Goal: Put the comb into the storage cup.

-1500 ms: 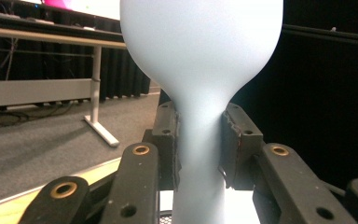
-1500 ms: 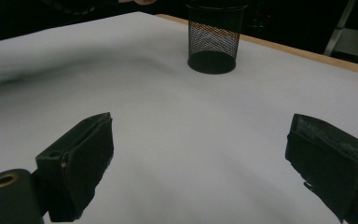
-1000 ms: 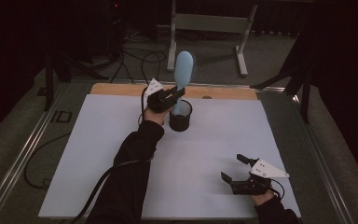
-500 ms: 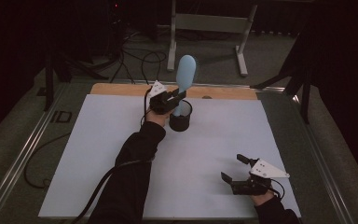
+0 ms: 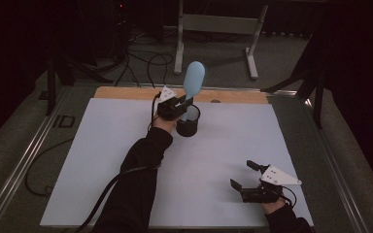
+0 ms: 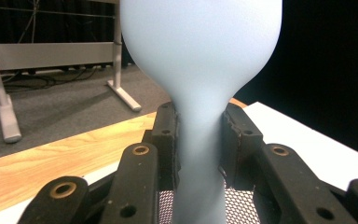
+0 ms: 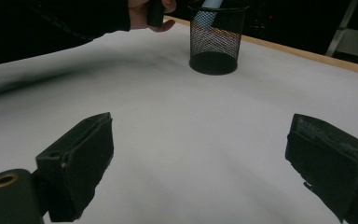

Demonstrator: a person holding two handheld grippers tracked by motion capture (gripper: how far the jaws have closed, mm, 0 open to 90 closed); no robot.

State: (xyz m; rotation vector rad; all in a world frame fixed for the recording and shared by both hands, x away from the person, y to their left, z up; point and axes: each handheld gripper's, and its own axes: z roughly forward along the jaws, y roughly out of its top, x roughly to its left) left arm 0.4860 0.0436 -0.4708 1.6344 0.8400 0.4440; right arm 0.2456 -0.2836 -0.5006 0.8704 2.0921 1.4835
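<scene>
A large white sheet-covered tabletop [image 5: 126,160] is taking up most of the high view, with a strip of pale bare wood [image 5: 126,92] running along its far edge and grey carpeted floor lying beyond it. A grey metal stand with two legs [image 5: 218,24] is standing on that floor behind the table.

On the sheet, near the far edge and about midway across, a small round black wire-mesh cup [image 5: 188,125] is standing upright. A light blue, smooth plastic spoon-shaped utensil [image 5: 193,82] is rising out of it, broad rounded end uppermost and slightly tilted, its narrow handle going down into the cup.

The left gripper [image 5: 187,103] is reaching in from the cup's left, just above the rim, and its two black jaws are pressing on either side of the utensil's handle; in the left gripper view the pads [image 6: 168,140] are touching the blue neck just below where it widens, with the mesh showing underneath.

The right gripper [image 5: 245,175] is resting low near the table's near right corner, well apart from the cup, with its jaws spread wide and nothing between them but bare sheet.
</scene>
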